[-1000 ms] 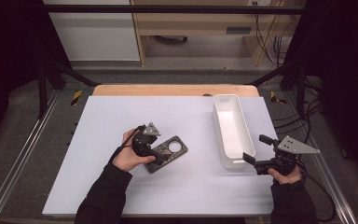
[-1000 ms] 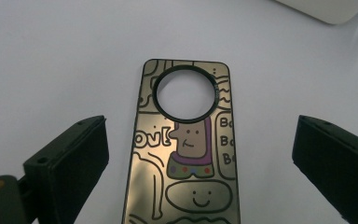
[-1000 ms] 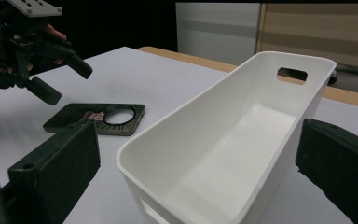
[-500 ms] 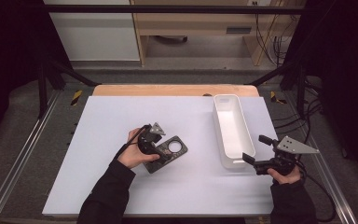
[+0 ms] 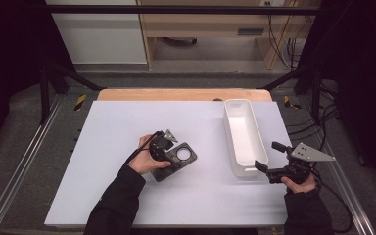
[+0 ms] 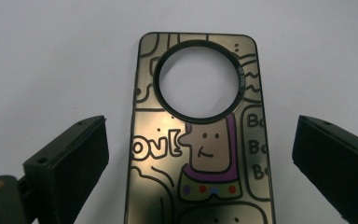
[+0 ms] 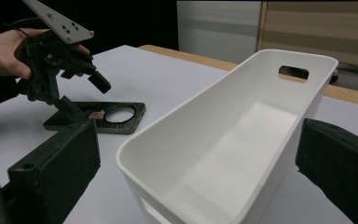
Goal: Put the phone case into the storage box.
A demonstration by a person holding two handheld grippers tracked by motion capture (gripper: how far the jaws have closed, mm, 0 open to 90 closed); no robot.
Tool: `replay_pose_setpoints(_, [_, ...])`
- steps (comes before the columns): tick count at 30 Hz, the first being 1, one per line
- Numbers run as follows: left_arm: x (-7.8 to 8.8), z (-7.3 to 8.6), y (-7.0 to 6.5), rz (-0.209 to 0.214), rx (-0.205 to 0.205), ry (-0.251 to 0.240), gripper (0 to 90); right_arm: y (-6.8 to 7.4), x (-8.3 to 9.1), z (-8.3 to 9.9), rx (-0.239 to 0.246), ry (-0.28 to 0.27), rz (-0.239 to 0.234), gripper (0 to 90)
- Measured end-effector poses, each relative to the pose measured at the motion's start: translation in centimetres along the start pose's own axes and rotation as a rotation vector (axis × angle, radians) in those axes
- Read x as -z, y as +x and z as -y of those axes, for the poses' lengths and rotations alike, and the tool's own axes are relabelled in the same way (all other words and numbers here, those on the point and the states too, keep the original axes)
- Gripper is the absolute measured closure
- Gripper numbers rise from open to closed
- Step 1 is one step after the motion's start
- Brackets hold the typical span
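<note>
Two grippers, jaws wide: left [image 5: 174, 155] over phone case [image 6: 200, 140], right [image 5: 270, 161] by white bin [image 5: 244, 139] | white tabletop [image 5: 127, 127] | dim room, possibly cabinets behind.

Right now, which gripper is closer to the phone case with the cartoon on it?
Left. The left gripper hovers right over the phone case, jaws open either side. The right gripper is beside the white bin.

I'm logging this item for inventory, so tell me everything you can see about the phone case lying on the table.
The phone case lies flat on the white table, left of the white bin. It is a glossy, brownish rectangle with rounded corners and black-outlined cartoon drawings: a smiling figure with a purple collar and coloured dots, plus letters. A large round camera cutout with a black ring sits near its far end. The left tool hangs over it, jaws open on either side, not clamping it.
</note>
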State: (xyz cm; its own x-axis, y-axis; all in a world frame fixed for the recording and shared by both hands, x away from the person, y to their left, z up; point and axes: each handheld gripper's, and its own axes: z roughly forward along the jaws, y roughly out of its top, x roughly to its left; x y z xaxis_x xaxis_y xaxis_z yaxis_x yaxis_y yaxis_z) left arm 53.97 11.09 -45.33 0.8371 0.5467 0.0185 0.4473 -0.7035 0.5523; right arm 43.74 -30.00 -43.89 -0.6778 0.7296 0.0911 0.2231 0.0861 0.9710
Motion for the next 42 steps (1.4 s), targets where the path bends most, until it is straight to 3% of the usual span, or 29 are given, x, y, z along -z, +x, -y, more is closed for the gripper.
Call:
replay_pose_setpoints(16, [-1.4, 0.6, 0.0, 0.004, 0.006, 0.034, 7.8, 0.0, 0.0, 0.0, 0.001, 0.003, 0.0, 0.4])
replay_pose_setpoints(42, [-1.9, 0.5, -0.3, -0.026, -0.021, 0.059, 11.9, 0.0, -0.1, 0.0, 0.0, 0.001, -0.002, 0.4])
